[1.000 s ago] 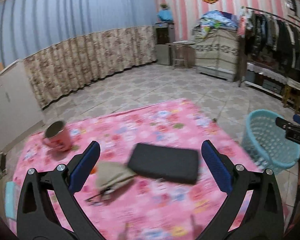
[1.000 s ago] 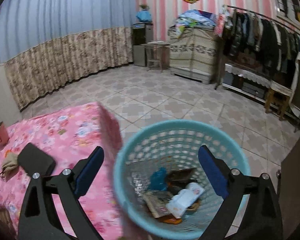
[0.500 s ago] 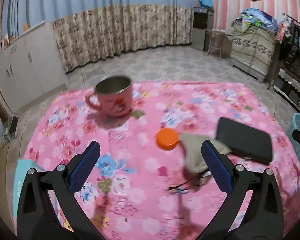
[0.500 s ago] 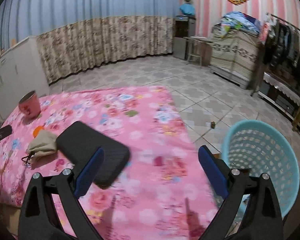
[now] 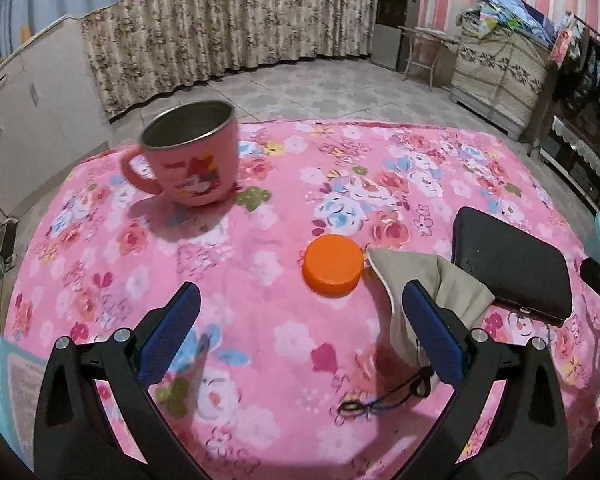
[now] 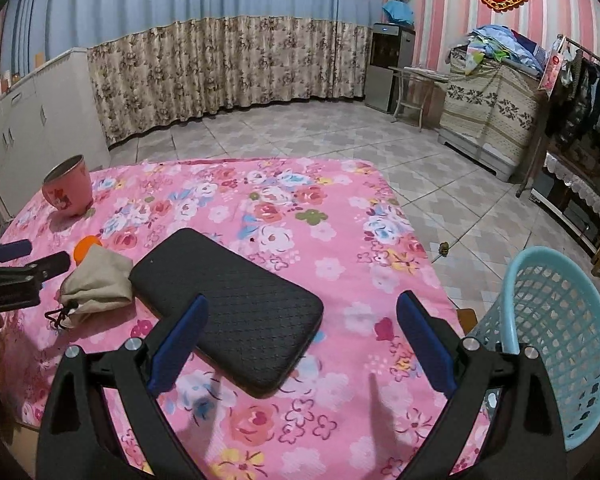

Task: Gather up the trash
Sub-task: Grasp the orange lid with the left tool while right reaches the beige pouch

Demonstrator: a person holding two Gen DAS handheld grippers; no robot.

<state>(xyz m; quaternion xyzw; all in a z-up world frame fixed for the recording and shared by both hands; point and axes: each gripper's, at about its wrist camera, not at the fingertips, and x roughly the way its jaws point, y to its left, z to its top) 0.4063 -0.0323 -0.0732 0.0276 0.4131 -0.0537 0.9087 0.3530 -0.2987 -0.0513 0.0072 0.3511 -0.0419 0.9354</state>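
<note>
An orange round cap (image 5: 333,265) lies on the pink floral tablecloth (image 5: 268,264), touching a beige drawstring pouch (image 5: 420,280). My left gripper (image 5: 300,336) is open and empty, hovering just short of the cap. My right gripper (image 6: 302,344) is open and empty over the table's near right part, above a black case (image 6: 236,300). The light blue trash basket (image 6: 556,336) stands on the floor right of the table. The cap (image 6: 87,249) and pouch (image 6: 100,280) also show in the right wrist view, next to the left gripper.
A pink mug (image 5: 190,160) stands at the table's far left; it also shows in the right wrist view (image 6: 68,190). The black case (image 5: 512,264) lies right of the pouch. White cabinets (image 6: 32,132) stand at left, curtains behind, tiled floor (image 6: 440,184) beyond.
My left gripper has swung left from the case to the cap and moved closer to it. My right gripper has swung from above the basket back over the table.
</note>
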